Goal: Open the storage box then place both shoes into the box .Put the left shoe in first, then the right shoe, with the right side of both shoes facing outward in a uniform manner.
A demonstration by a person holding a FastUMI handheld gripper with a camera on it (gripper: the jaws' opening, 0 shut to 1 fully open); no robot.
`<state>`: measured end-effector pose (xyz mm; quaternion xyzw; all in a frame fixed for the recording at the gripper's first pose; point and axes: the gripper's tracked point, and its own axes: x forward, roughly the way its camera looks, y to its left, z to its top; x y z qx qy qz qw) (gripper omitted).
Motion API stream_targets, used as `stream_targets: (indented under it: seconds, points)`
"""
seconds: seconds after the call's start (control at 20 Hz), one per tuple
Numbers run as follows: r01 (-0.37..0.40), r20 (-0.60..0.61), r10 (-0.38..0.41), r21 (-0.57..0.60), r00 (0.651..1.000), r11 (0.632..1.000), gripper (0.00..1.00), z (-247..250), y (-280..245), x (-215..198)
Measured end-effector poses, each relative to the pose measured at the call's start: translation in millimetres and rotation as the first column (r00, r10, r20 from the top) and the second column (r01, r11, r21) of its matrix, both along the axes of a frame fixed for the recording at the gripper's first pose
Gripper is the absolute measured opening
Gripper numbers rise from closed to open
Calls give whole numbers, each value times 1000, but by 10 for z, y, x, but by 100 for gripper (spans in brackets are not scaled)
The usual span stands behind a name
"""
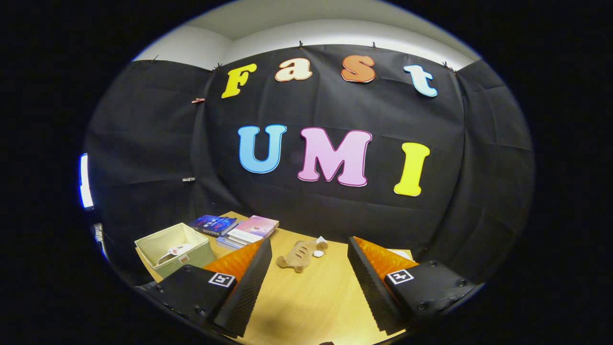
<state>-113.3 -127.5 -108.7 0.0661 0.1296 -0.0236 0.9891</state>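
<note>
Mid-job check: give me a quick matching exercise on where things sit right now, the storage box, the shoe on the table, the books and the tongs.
1 storage box
2 tan shoe
3 books
4 tongs

a just beyond the fingertips, on bare table
b open, holding nothing
c open-topped, a pale shoe inside, beside the left finger
d stacked beyond the box, by the booth wall

Pairs: 1-c, 2-a, 3-d, 4-b

We see a wooden table (311, 306) before us. At its far side lie stacked books (239, 230).
</note>
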Motion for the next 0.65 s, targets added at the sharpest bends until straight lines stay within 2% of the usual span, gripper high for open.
stream_targets:
  seconds: [0.35, 0.65]
  points:
    - [-88, 24, 87, 27, 996, 996, 98, -38, 30, -33]
    - [-108, 32, 107, 42, 994, 993, 98, -43, 26, -4]
